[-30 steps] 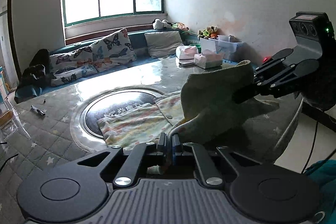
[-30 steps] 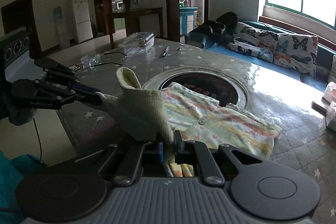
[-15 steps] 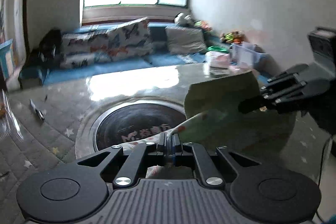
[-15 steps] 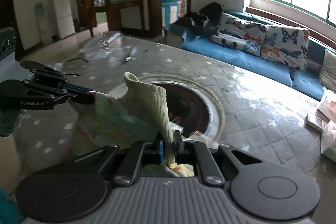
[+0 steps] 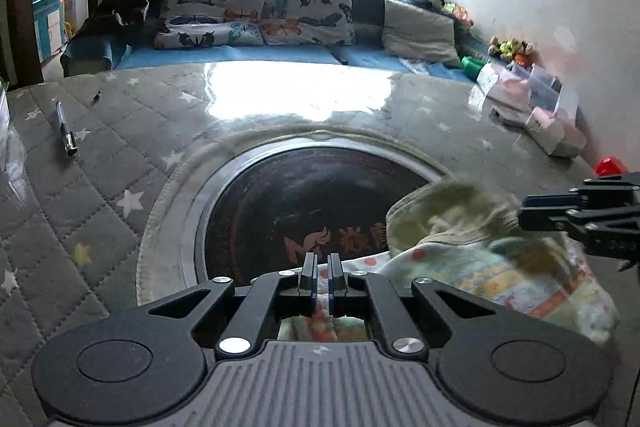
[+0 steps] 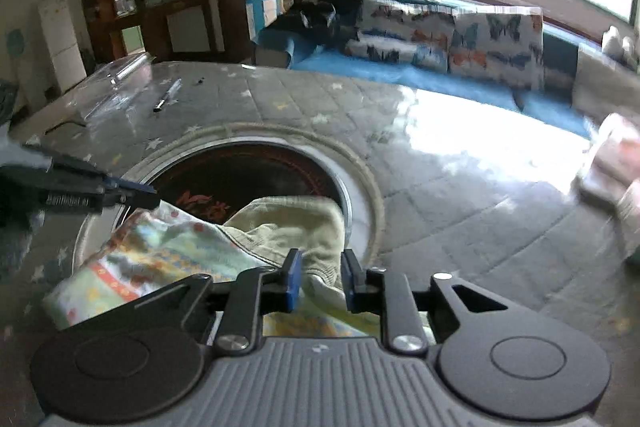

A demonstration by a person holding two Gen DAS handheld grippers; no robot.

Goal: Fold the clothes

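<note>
A pastel patterned garment [image 5: 500,275] [image 6: 160,247] with a pale green ribbed hem [image 5: 448,211] [image 6: 296,219] lies bunched on the table at the rim of the black round insert [image 5: 300,195]. My left gripper [image 5: 322,267] is shut on a thin edge of the garment; from the right wrist view the left gripper [image 6: 152,199] touches the garment's left corner. My right gripper [image 6: 320,279] stands open, its fingers apart on either side of the ribbed hem. In the left wrist view the right gripper [image 5: 524,215] sits at that hem, low over the table.
The table wears a grey quilted cover [image 5: 100,187] with stars. A pen [image 5: 66,131] lies at the far left, tissue packs [image 5: 552,131] and a red object [image 5: 608,165] at the right. A clear plastic box [image 6: 120,75] and a blue sofa [image 5: 240,55] stand beyond.
Both grippers carried the lifted garment forward and down onto the table by the round insert. The right gripper's fingers have spread apart; the left stays pinched on the cloth.
</note>
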